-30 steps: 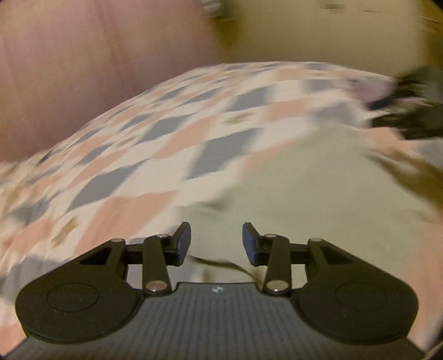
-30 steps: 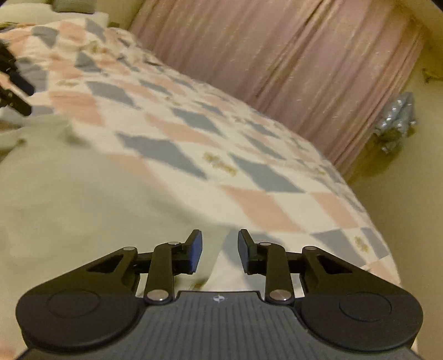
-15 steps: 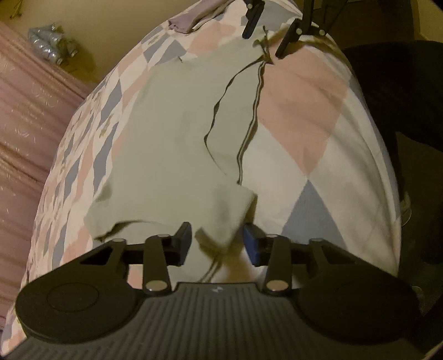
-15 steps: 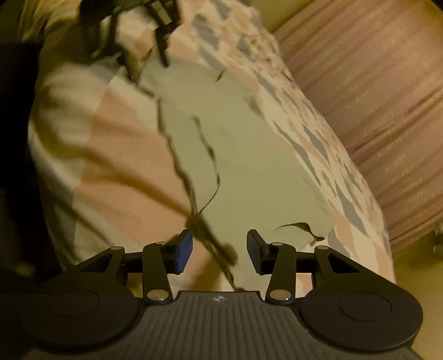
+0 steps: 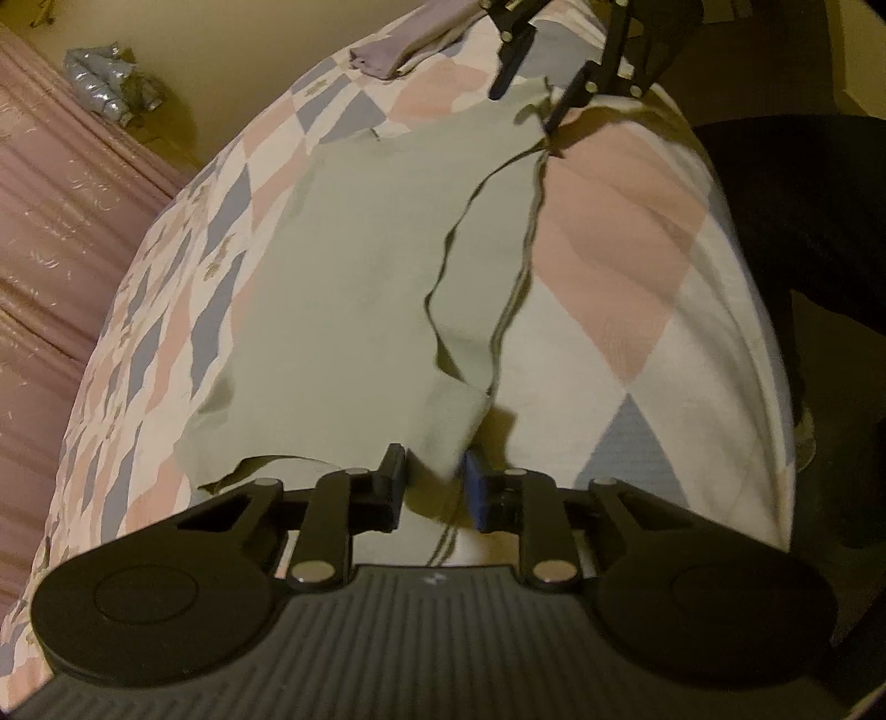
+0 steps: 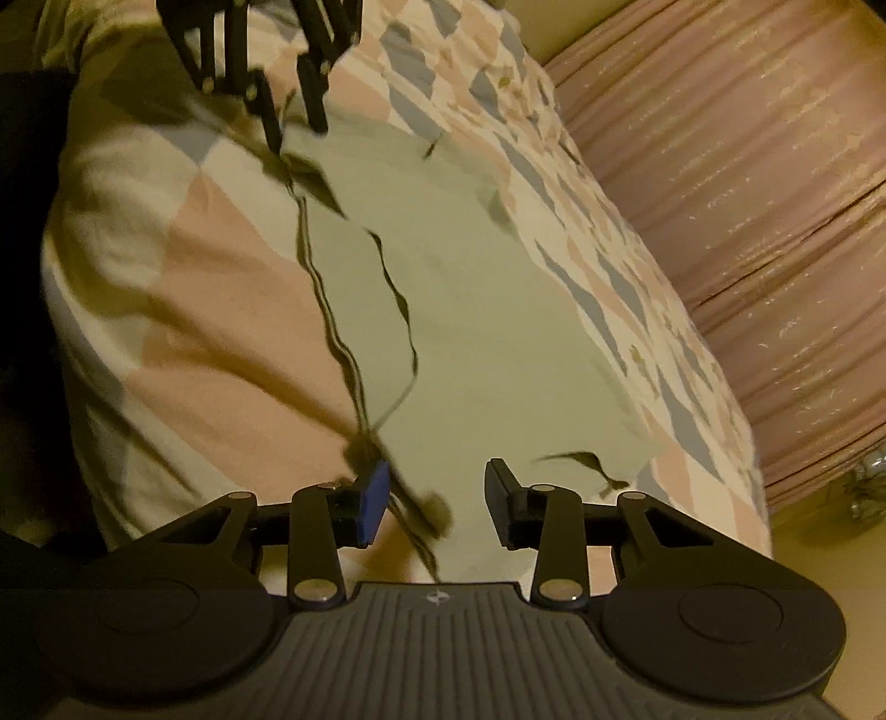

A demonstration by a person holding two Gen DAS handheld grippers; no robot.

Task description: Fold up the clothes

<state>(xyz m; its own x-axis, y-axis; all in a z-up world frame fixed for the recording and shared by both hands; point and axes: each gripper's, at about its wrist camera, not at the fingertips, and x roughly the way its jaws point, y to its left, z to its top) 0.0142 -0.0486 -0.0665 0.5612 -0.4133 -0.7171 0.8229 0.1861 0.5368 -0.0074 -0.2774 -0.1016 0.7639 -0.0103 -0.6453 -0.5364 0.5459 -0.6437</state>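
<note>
Left wrist: pink curtain [image 5: 61,232] and purple cloth [image 5: 398,47] flank the green garment [image 5: 354,310].

Left gripper [image 5: 433,483] sits at 6 o'clock in its own view, jaws parted; the right gripper [image 5: 531,83] appears far off at 1 o'clock. In the right wrist view, the right gripper [image 6: 434,501] has its jaws apart, the left at 11 o'clock

Both views are dim with a warm yellow cast, motion blur softening the pale green garment [image 6: 498,310] edges near the lens, strong fisheye bending at the borders, and deep black shadow beyond the bed [image 5: 692,310] edge.
</note>
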